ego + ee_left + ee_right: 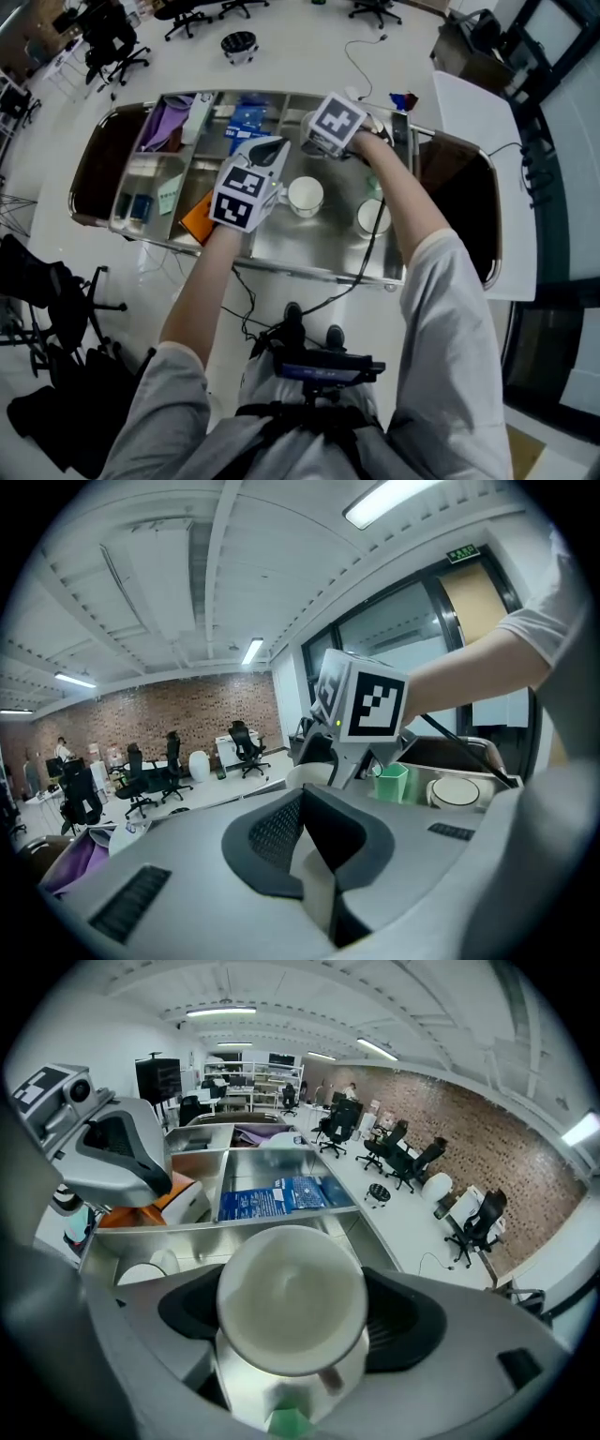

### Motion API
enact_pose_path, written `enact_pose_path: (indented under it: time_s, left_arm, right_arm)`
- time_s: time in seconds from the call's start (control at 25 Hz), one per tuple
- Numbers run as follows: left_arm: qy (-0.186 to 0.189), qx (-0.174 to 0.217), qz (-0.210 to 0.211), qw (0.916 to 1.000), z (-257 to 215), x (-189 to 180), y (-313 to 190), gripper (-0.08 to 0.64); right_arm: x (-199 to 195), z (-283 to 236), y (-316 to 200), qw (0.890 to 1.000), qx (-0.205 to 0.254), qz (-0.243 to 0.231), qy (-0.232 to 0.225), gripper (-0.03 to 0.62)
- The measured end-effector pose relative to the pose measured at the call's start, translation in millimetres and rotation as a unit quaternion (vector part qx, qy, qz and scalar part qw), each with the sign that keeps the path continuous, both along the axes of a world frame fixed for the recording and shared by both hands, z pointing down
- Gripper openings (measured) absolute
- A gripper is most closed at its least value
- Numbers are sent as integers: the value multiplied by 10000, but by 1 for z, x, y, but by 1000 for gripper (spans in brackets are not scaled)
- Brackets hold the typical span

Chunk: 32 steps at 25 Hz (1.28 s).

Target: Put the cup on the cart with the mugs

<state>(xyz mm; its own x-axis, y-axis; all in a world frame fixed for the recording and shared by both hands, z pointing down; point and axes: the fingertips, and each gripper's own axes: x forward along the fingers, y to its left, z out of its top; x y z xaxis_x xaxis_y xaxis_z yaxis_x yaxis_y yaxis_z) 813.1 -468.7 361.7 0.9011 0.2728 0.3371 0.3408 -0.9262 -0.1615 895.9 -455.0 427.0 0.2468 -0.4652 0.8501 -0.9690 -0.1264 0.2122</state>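
The right tool (292,1321) grips the white cup (286,1288) between its wide jaws. The cup's mouth faces back up the tool and its bottom points toward the steel cart (281,236) below. The left mug (306,195) and the right mug (373,217) stand on the cart a little nearer the person than the cup, so I think the cup has to come toward the person and down. The left tool (270,150) is closed and empty, just beside the left mug.
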Motion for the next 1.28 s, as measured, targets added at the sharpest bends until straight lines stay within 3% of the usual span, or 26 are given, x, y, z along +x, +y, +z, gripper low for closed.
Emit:
enact_pose_path:
  time_s: [0.2, 0.4, 0.6, 0.84, 1.0, 1.16, 1.28]
  left_arm:
    - [-63, -54, 29, 10000, 5, 8, -4, 3]
    - [-111, -80, 111, 9998, 8, 10, -4, 3]
    - [-132, -75, 127, 9998, 13, 10, -6, 3]
    - [-144, -22, 111, 9998, 14, 8, -10, 3]
    - [-156, -42, 69, 9998, 15, 4, -11, 3]
    - [-156, -62, 6, 9999, 15, -1, -12, 3]
    - [-107, -70, -34, 9999, 10, -5, -11, 3]
  right_arm:
    - [9, 25, -12, 9994, -125, -36, -311, 436]
    - [23, 42, -16, 9997, -224, -45, -113, 437]
    - [10, 66, -16, 9980, -380, -205, -458, 439]
    - [17, 63, -17, 9991, -340, -194, -134, 440]
    - [9, 55, -27, 9993, 24, -295, -247, 467]
    - [17, 45, -12, 9996, -262, -46, 71, 483]
    - [4, 34, -26, 9993, 213, -297, -115, 483]
